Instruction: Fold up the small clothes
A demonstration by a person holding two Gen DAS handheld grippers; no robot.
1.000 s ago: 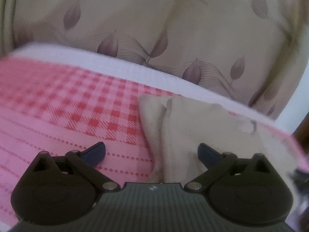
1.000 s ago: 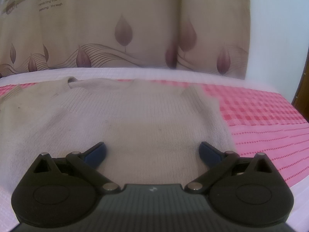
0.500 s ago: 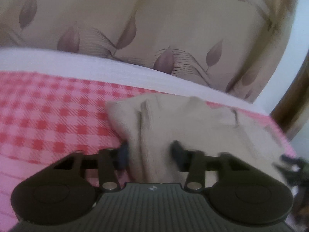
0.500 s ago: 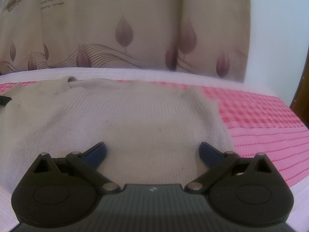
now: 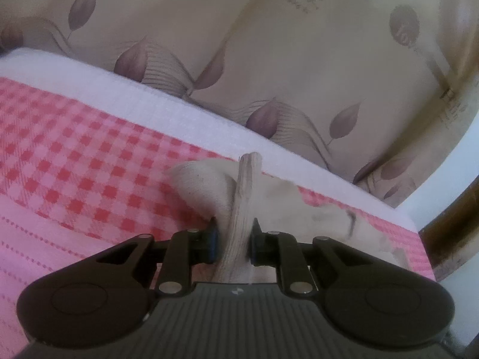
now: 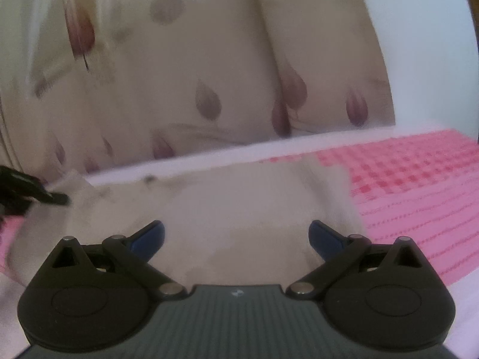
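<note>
A small beige knit sweater [image 6: 239,203] lies flat on a pink checked bedsheet [image 5: 74,161]. My left gripper [image 5: 233,239] is shut on a ribbed edge of the sweater [image 5: 242,209], which stands up as a pinched fold between the jaws. The rest of the sweater trails to the right in the left wrist view. My right gripper [image 6: 236,236] is open and empty, hovering over the lower middle of the sweater. The left gripper's tip [image 6: 45,194] shows at the left edge of the right wrist view, at the sweater's far corner.
A beige curtain with purple leaf print [image 5: 269,59] hangs behind the bed. A white border of the sheet [image 5: 149,104] runs along the far edge. A dark wooden post [image 5: 449,233] stands at the right. Pink dotted-stripe sheet [image 6: 419,224] lies right of the sweater.
My left gripper has closed on the sweater's edge and lifted it into an upright fold. My right gripper has stayed open and tilted upward, with the view blurred by motion.
</note>
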